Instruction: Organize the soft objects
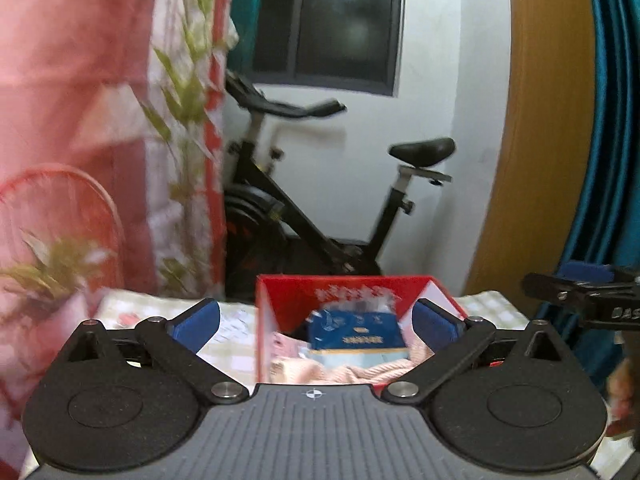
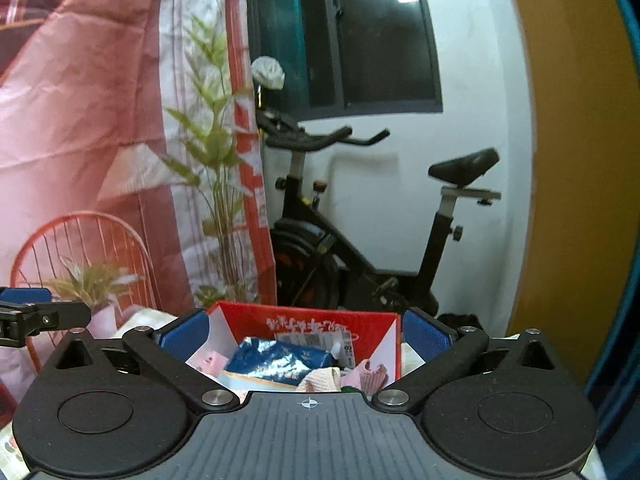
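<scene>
Soft items fill one red box [image 1: 344, 300]; left gripper [image 1: 316, 320], right gripper [image 2: 304, 332] both wide, empty.

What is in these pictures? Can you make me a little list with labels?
Container: open red cardboard box on a checked tablecloth
Inside the box: shiny blue packet, pink knitted cloth, other soft pieces
Left gripper: jaws wide open, holding nothing
Right gripper: jaws wide open, holding nothing
Behind the box: black exercise bike, pink curtain, dark window
</scene>
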{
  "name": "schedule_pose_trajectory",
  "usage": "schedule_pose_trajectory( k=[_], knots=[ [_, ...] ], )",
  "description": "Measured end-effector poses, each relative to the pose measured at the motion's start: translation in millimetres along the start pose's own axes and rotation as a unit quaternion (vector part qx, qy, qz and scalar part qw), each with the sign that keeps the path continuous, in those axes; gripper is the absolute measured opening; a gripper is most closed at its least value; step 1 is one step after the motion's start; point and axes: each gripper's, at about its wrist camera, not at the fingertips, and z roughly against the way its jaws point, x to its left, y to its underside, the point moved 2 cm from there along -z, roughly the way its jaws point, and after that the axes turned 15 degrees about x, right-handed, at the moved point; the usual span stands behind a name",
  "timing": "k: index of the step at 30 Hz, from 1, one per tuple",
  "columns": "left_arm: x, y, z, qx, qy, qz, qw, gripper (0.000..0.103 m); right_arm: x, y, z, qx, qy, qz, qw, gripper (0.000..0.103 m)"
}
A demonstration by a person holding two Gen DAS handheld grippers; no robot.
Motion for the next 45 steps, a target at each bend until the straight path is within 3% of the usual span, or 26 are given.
schedule_pose_trajectory(
  k=[4, 9, 16, 25, 45],
  knots=[
    [-9, 1, 36, -0.006, -0.022, -0.007, 0.9997, 0.103, 11, 2, 38, -0.016, 0.01, 0.001, 1.0, 0.103],
    [-13, 7, 72, -0.012, -0.012, 0.003, 0.9998, 0.103, 24, 9, 79, -0.022, 0.006, -0.007, 1.0, 0.103],
    [-20, 13, 93, -0.018, -0.005, -0.004, 0.9998, 0.103, 33, 20, 114, -0.022, 0.011, -0.008, 1.0, 0.103],
    [-27, 17, 98, -0.022, -0.008, -0.015, 0.9996, 0.103, 36, 25, 131, -0.029, 0.021, 0.0, 0.999, 0.103],
    [-26, 19, 101, -0.024, -0.017, -0.015, 0.9994, 0.103, 32, 24, 128, -0.029, 0.022, -0.01, 0.999, 0.103]
  ],
)
